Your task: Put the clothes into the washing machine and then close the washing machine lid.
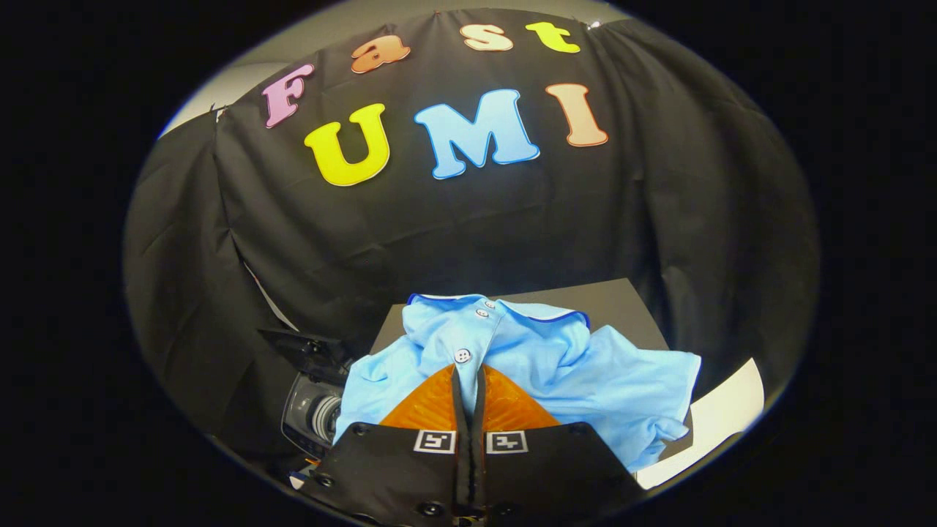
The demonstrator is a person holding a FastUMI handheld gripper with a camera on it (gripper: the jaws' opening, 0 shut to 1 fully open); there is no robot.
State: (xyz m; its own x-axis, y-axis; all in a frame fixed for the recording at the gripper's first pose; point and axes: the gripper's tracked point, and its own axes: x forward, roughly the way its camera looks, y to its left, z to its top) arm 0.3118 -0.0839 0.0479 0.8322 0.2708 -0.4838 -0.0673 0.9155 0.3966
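A light blue polo shirt with white buttons and a dark-edged collar hangs bunched around my fingers, lifted in front of the black cloth wall. My gripper is shut on the shirt at its button placket, and a strip of blue fabric is pinched between the two fingers. Below and to the left of the fingers sits a dark machine with a round glassy window, apparently the washing machine. The shirt and the gripper body hide most of it, and I cannot tell how its lid stands.
A black flat board lies beyond the shirt. A white sheet or surface shows under the shirt's right sleeve. The black cloth wall closes off the back and both sides.
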